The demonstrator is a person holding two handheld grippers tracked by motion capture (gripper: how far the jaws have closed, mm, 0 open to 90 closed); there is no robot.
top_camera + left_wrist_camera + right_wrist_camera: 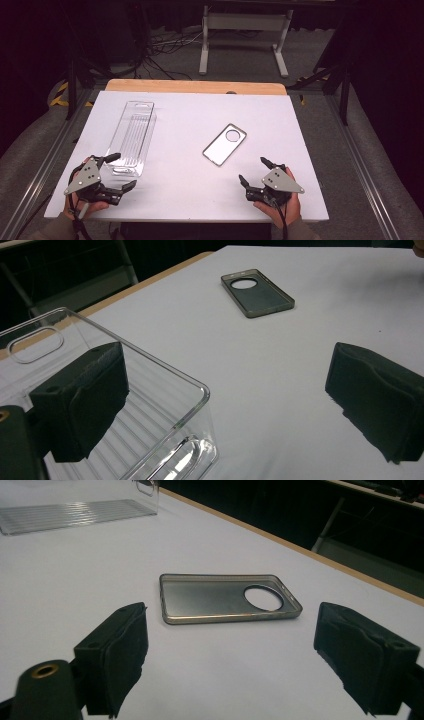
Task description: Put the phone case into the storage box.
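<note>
White tabletop (300,165) is seen bearing a phone case (224,144) at its middle, a clear plastic box (132,137) left of the case, both the left hand-held gripper (120,171) and right hand-held gripper (253,171) held open and empty, so an approach to grasp is judged next

Clear plastic tray (150,405) cut off by the left gripper view's bottom and left edges, its near wall partly behind one finger, person's forearms cropped at the high view's bottom edge, wooden table (195,86) mostly hidden under a white sheet (200,190)
</note>
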